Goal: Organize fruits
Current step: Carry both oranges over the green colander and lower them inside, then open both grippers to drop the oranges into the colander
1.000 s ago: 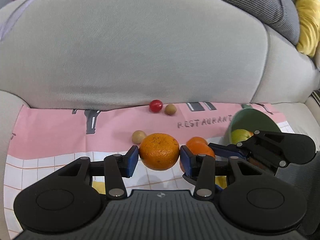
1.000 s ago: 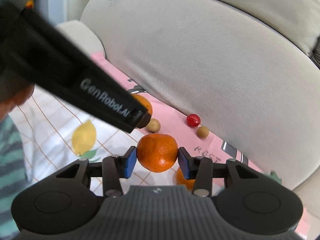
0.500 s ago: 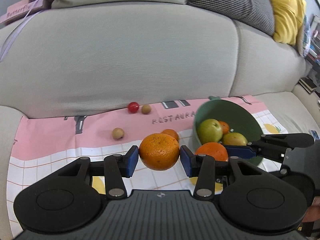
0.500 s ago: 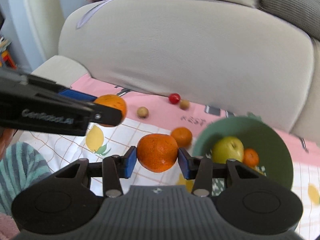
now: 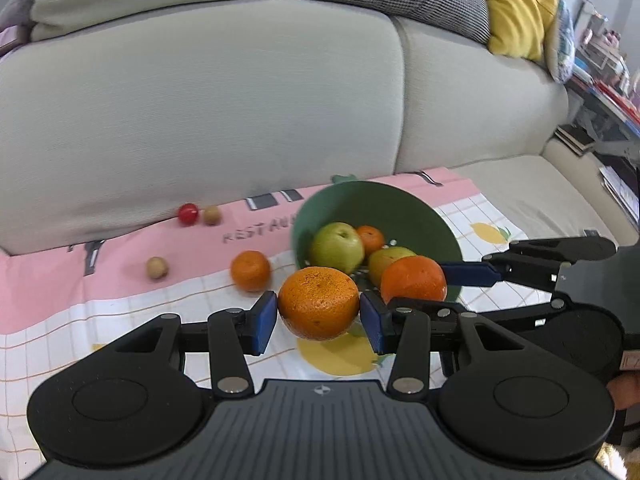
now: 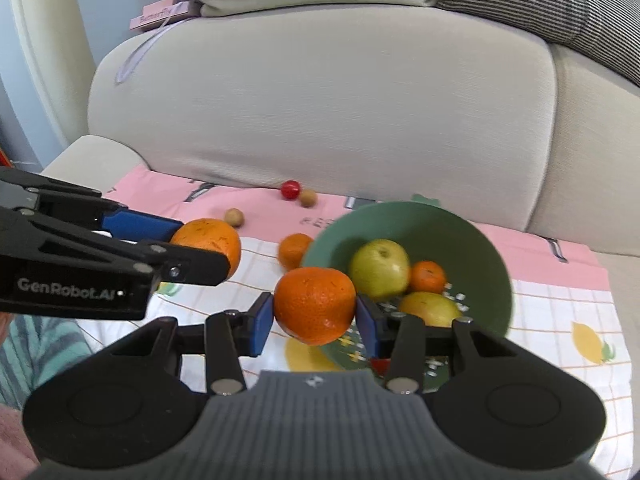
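Note:
My left gripper (image 5: 319, 322) is shut on a rough-skinned orange (image 5: 319, 302), held above the cloth just left of the green bowl (image 5: 384, 204). My right gripper (image 6: 315, 322) is shut on a smoother orange (image 6: 315, 305), hanging at the near left rim of the green bowl (image 6: 472, 232). In the left wrist view that second orange (image 5: 413, 280) and the right gripper's blue pad (image 5: 470, 273) show over the bowl's near side. Inside the bowl lie a green apple (image 6: 379, 269), a small tangerine (image 6: 428, 277) and a yellowish fruit (image 6: 430, 309).
On the pink and checked cloth (image 5: 120, 300) lie a loose tangerine (image 5: 251, 271), a red cherry tomato (image 5: 188, 214) and two small brown fruits (image 5: 157, 267). The grey sofa back (image 5: 200, 120) rises right behind. A striped sleeve (image 6: 36, 344) shows at lower left.
Both grippers have swung right with their oranges, from over the loose fruit to the green bowl. The bowl has come fully into both views.

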The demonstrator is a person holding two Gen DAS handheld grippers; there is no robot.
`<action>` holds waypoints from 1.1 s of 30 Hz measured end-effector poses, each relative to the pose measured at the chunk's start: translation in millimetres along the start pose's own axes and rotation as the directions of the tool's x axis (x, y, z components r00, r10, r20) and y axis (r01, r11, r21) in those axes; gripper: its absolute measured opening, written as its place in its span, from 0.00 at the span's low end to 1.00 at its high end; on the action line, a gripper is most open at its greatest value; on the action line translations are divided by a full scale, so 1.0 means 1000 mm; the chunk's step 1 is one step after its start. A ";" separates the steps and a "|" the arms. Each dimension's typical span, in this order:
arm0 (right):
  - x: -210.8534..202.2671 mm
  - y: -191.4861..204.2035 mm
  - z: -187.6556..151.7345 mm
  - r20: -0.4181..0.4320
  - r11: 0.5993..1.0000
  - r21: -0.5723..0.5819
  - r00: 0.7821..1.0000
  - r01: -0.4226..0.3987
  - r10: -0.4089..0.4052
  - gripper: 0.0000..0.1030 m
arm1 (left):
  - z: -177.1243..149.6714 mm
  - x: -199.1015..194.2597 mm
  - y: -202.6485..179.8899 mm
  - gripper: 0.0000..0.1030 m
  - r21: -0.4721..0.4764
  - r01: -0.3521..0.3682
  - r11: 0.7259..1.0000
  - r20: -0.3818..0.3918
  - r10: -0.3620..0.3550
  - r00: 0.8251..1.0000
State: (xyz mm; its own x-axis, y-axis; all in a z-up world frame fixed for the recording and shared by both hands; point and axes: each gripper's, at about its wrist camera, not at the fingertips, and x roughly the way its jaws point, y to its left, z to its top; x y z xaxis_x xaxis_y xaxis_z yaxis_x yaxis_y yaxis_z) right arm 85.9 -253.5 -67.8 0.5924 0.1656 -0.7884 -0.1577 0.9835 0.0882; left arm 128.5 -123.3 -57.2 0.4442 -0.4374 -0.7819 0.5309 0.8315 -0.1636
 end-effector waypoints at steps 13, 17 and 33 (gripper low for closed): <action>0.019 -0.048 -0.004 -0.074 0.996 -0.073 0.995 0.055 -0.061 0.41 | 0.012 0.037 -0.043 0.50 0.123 0.038 0.992 -0.050 -0.033 0.998; 0.030 -0.055 -0.004 -0.106 0.993 -0.104 0.992 0.054 -0.065 0.41 | 0.016 0.052 -0.050 0.50 0.145 0.046 0.988 -0.075 -0.035 0.997; 0.071 -0.066 -0.004 -0.227 0.960 -0.282 0.972 -0.004 -0.063 0.41 | 0.017 0.108 -0.056 0.50 0.210 0.076 0.975 -0.202 -0.032 0.979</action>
State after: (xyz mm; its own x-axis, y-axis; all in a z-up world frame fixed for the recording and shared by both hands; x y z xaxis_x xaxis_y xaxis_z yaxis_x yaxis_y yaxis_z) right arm 134.8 -306.9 -132.0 0.4061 0.0828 -0.9101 -0.3760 0.9228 -0.0838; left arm 158.9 -222.7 -122.7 0.2721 -0.3861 -0.8814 0.7025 0.7057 -0.0923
